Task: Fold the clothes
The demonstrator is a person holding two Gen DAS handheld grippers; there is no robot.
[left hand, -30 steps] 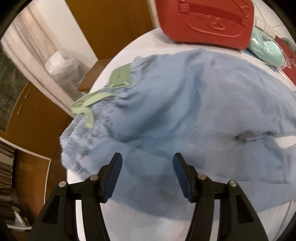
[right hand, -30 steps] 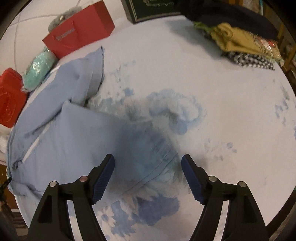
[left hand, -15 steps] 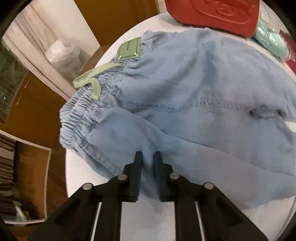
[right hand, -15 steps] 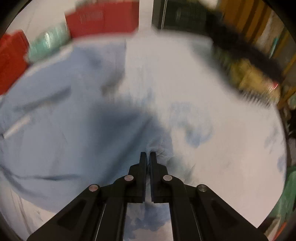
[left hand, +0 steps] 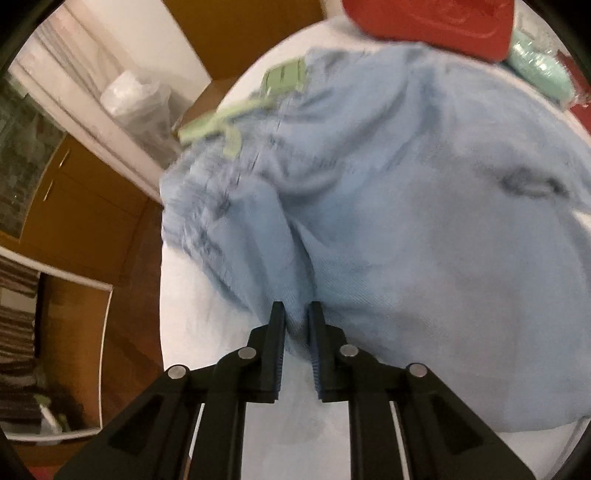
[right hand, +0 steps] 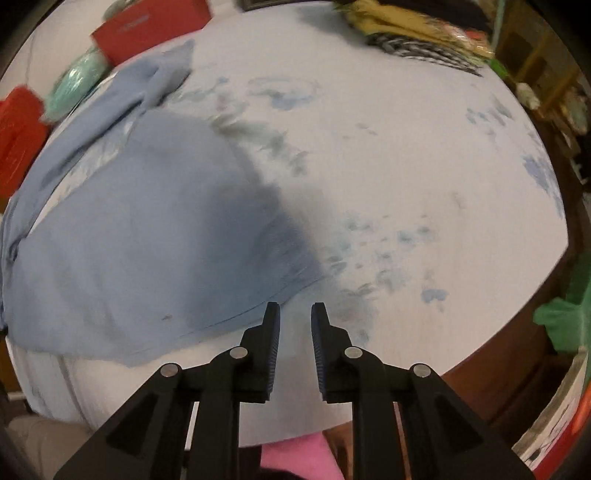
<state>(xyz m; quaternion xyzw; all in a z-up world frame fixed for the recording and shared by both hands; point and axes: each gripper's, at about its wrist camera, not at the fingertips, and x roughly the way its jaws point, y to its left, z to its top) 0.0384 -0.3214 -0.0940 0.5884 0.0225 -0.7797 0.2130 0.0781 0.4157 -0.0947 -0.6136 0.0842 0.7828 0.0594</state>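
We have the left claw (left hand: 295, 314) clamped on a pinch of the blue trousers (left hand: 424, 221), close behind the gathered waistband (left hand: 207, 206), and the cloth rises into a ridge running away from the grip. The right claw (right hand: 294, 314) stands slightly apart with nothing between its jaws, poised over the bed (right hand: 406, 166) just beside the hem (right hand: 229, 317) of the near leg; whether it brushes the sheet we cannot tell.

To do this fold well, we judge the right claw should close on that hem first, taking both layers, so that each end of the near leg is held. Then we lift both ends together, level with each other, and carry the near leg over onto the far one, keeping the cloth lightly taut between the claws so no slack bunches at the crotch. We would lower it with side seams matched before letting go. The thin fabric may slip from a shallow pinch, so a deeper bite seems wise.

The trousers lie spread on the bed's left part, their long axis running along its near edge: the waistband, with its green drawstring (left hand: 218, 125) and tag (left hand: 284, 79), points to the left edge, and the legs point toward the middle. A red bag (left hand: 436, 26) sits beyond, near the far edge.
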